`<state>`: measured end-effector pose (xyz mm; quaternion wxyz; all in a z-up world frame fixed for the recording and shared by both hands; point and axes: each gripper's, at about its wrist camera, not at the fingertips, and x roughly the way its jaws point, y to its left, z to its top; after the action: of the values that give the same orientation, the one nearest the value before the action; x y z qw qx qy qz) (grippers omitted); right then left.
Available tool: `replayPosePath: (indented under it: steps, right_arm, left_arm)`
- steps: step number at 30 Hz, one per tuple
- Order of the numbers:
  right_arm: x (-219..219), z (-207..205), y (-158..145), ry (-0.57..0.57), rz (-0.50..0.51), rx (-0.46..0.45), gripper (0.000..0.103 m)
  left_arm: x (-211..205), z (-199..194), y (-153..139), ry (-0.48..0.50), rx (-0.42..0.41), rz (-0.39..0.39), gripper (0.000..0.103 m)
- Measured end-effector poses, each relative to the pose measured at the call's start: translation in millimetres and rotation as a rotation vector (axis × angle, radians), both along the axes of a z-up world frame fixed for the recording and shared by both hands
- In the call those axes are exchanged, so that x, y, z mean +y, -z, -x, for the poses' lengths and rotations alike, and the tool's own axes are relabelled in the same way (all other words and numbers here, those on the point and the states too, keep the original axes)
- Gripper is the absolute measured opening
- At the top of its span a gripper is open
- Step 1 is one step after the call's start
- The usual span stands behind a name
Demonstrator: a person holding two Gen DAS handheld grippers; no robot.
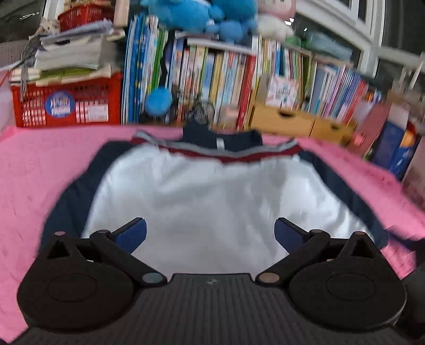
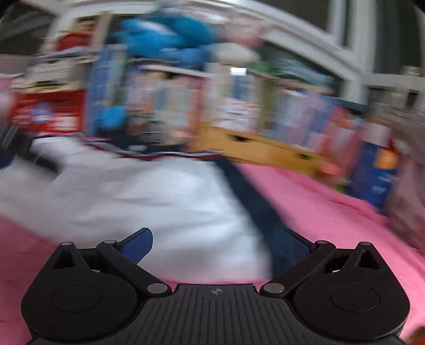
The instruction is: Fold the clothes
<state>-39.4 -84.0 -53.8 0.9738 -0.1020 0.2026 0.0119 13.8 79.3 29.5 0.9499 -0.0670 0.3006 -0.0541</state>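
Note:
A white shirt (image 1: 207,201) with navy sleeves, a navy collar and a red and grey stripe near the neck lies flat on the pink cloth (image 1: 39,180). My left gripper (image 1: 210,233) is open and empty, just above the shirt's near hem. In the right wrist view, which is blurred, the same shirt (image 2: 148,196) lies ahead and to the left. My right gripper (image 2: 216,245) is open and empty over the shirt's near right part, its right finger (image 2: 294,248) over the navy side strip (image 2: 255,201).
A crowded row of books (image 1: 225,79) and a red crate (image 1: 66,103) stand behind the pink surface. A wooden drawer box (image 1: 292,122) sits at the back right, also in the right wrist view (image 2: 260,151). Blue plush toys (image 1: 196,16) sit on top.

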Motion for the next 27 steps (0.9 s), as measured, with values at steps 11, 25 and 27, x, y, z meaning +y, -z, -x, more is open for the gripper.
replayPosePath:
  steps: [11,25,27]
  right_arm:
    - [15.4,-22.4,6.4,-0.104,-0.116,0.094,0.103]
    - [5.8,-33.1,12.5,-0.142,-0.175,0.208,0.103]
    - [5.4,-32.9,13.1,-0.142,-0.175,0.208,0.103]
  left_arm:
    - [-25.7,-46.9,25.1,0.163,0.183,-0.216,0.103]
    - [-35.1,-174.0,42.7,0.050,0.299,-0.348,0.103]
    - [-34.7,-196.7,43.2,0.031,0.318,-0.349,0.103]
